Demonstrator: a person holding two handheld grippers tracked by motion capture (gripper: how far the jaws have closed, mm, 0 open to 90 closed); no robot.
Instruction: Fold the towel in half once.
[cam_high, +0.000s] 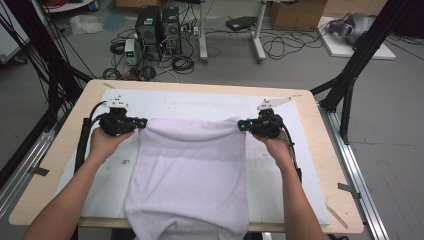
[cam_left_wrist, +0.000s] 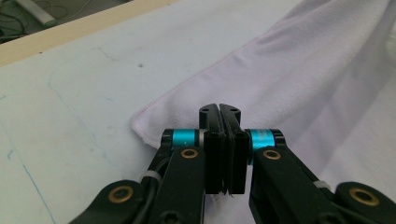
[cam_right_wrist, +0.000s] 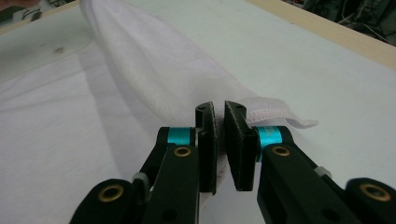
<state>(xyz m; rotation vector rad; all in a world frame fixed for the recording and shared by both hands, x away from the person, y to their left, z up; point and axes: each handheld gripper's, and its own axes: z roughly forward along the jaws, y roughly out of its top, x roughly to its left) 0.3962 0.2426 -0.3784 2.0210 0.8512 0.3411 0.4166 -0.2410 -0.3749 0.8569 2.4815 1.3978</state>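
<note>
A white towel (cam_high: 192, 170) lies down the middle of the white mat (cam_high: 200, 102), and its near end hangs over the table's front edge. My left gripper (cam_high: 144, 122) is shut on the towel's far left corner. My right gripper (cam_high: 240, 125) is shut on the far right corner, so the far edge is raised and stretched between them. In the left gripper view the jaws (cam_left_wrist: 219, 109) are pressed together on the towel (cam_left_wrist: 317, 84) hem. In the right gripper view the jaws (cam_right_wrist: 219, 109) pinch the towel (cam_right_wrist: 154, 70) edge, and the stitched corner pokes out to the right.
The mat covers most of the wooden table (cam_high: 65, 150). Black frame posts (cam_high: 350, 75) stand at both sides. On the floor beyond the far edge are computer towers (cam_high: 157, 30), cables and a cardboard box (cam_high: 297, 14).
</note>
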